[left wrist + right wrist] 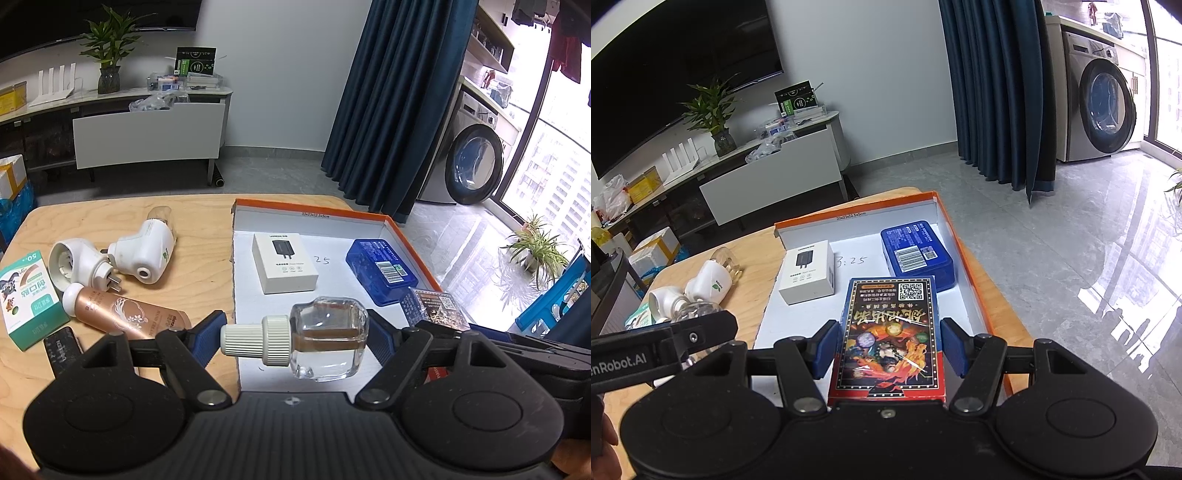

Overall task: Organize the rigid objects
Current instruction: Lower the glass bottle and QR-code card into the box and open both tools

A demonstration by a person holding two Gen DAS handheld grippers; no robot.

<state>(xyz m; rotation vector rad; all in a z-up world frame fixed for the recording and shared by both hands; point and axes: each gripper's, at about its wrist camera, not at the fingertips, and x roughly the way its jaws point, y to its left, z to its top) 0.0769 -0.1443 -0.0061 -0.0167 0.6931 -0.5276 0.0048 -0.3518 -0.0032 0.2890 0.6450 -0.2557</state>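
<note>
My left gripper (295,332) is shut on a clear glass bottle (328,339) with a ribbed white cap, held sideways over the near end of the orange-rimmed white box (406,240). The cap meets the left pad and the bottle's base meets the right pad. My right gripper (889,347) is shut on a colourful card box (890,332) with a QR code, held over the same orange-rimmed box (964,266). A white charger box (284,262) and a blue case (382,269) lie inside. The card box (432,306) also shows at the right of the left wrist view.
On the wooden table (199,221) left of the box lie two white plug-in devices (144,254), a bronze hand-cream tube (125,310), a green-and-white carton (27,295) and a black item (61,347). The table's right edge drops to a tiled floor (1071,240).
</note>
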